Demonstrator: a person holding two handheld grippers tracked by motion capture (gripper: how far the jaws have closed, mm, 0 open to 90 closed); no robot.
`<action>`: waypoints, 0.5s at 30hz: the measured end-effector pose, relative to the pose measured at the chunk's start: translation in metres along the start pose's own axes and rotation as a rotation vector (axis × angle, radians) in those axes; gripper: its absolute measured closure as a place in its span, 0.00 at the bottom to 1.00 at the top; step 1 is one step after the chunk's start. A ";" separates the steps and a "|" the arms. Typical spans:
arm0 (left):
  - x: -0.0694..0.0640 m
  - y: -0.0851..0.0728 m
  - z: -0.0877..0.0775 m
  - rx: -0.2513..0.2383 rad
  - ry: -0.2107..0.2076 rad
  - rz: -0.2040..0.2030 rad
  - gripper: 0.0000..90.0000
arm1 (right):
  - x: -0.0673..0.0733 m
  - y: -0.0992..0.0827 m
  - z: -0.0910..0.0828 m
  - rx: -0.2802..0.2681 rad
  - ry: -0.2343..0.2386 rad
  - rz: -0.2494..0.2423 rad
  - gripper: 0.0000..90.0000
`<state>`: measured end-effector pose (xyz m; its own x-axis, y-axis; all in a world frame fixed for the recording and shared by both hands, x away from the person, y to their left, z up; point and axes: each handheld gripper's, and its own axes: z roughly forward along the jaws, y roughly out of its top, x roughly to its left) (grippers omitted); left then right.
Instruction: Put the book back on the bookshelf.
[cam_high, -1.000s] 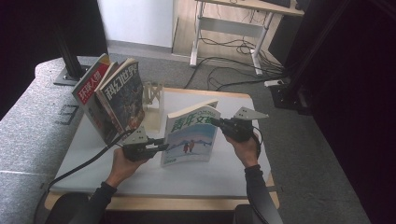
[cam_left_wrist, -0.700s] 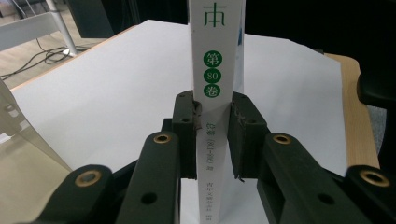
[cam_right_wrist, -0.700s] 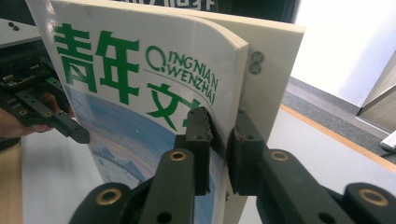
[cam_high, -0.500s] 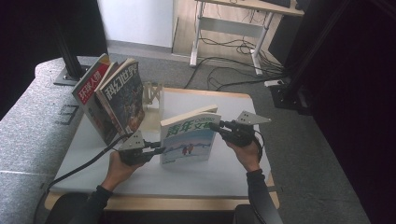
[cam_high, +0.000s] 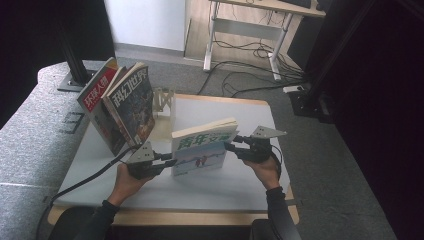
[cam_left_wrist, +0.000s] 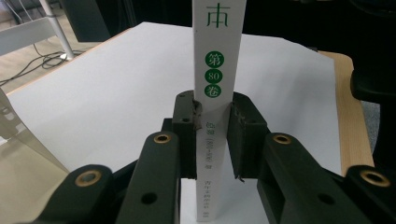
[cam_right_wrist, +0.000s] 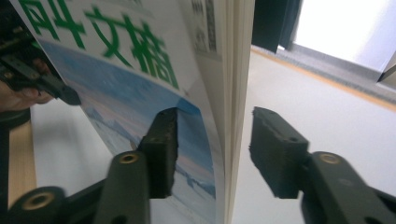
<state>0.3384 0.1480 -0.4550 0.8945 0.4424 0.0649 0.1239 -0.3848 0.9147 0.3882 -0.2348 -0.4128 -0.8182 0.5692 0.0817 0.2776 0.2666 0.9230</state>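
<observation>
Standing on its lower edge on the table (cam_high: 220, 185), the book (cam_high: 200, 150) runs its long axis across me, spine toward my left, cover facing me. My left gripper (cam_high: 167, 162) clenches the spine near its foot; in the left gripper view both pads press the spine's sides (cam_left_wrist: 212, 116). My right gripper (cam_high: 232, 146) has just been opening: in the right gripper view the page edges (cam_right_wrist: 233, 93) sit between the jaws, one pad against the cover, the other clear of the pages. Compared with a second ago, the book sits lower and more level. Behind, two magazines (cam_high: 120, 105) lean in the wooden rack (cam_high: 162, 102).
</observation>
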 end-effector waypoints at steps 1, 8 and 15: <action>0.000 0.000 0.000 0.000 0.000 0.000 0.83 | 0.000 -0.002 0.002 0.007 0.003 0.004 0.53; 0.000 0.000 0.000 0.003 -0.004 -0.007 0.83 | -0.001 -0.015 0.011 0.008 0.019 0.017 0.42; 0.002 0.001 0.000 0.011 -0.016 -0.033 0.82 | 0.002 -0.024 0.015 -0.014 0.021 0.041 0.57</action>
<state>0.3404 0.1488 -0.4534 0.8966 0.4421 0.0281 0.1581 -0.3786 0.9120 0.3872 -0.2281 -0.4403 -0.8167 0.5627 0.1276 0.3044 0.2323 0.9238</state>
